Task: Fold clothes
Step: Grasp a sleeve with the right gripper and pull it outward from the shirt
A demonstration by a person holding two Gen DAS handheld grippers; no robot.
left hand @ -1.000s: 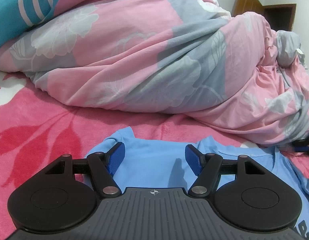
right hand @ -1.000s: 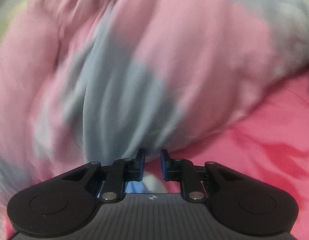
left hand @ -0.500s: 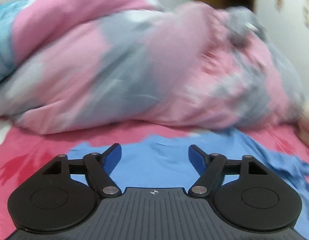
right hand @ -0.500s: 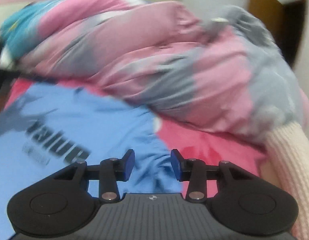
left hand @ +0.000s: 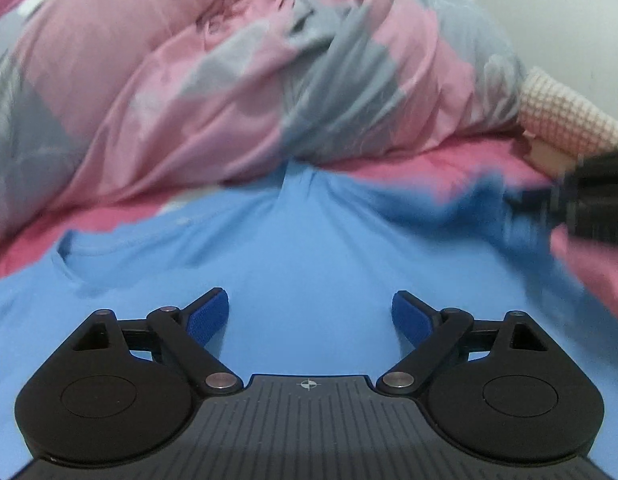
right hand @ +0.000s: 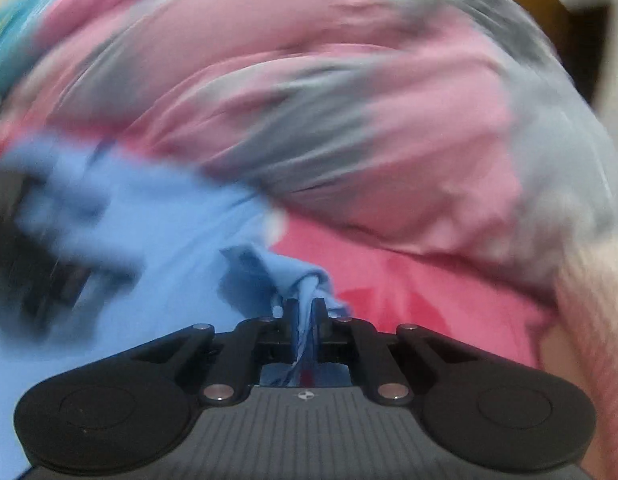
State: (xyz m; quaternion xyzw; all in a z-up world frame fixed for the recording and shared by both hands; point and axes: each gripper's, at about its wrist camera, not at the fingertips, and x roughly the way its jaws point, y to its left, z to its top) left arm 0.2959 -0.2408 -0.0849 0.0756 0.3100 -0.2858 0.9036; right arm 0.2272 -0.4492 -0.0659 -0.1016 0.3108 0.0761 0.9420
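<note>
On the near part of the bed [left hand: 449, 164], the blue shirt [left hand: 309, 248] lies mostly spread, bunched at right. Right gripper [right hand: 303, 310]: jaws clamped on a shirt edge. Left gripper [left hand: 310, 312]: jaws wide, empty (hovering over the cloth). No finished fold shows.

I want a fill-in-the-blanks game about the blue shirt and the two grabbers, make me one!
1. The left gripper hangs over the shirt with its jaws ____.
2. The right gripper is shut on a bunch of ____ cloth.
3. The shirt lies on a bedsheet coloured ____.
4. Behind the shirt is heaped a pink and ____ quilt.

Missing words: open; blue; pink; grey
</note>
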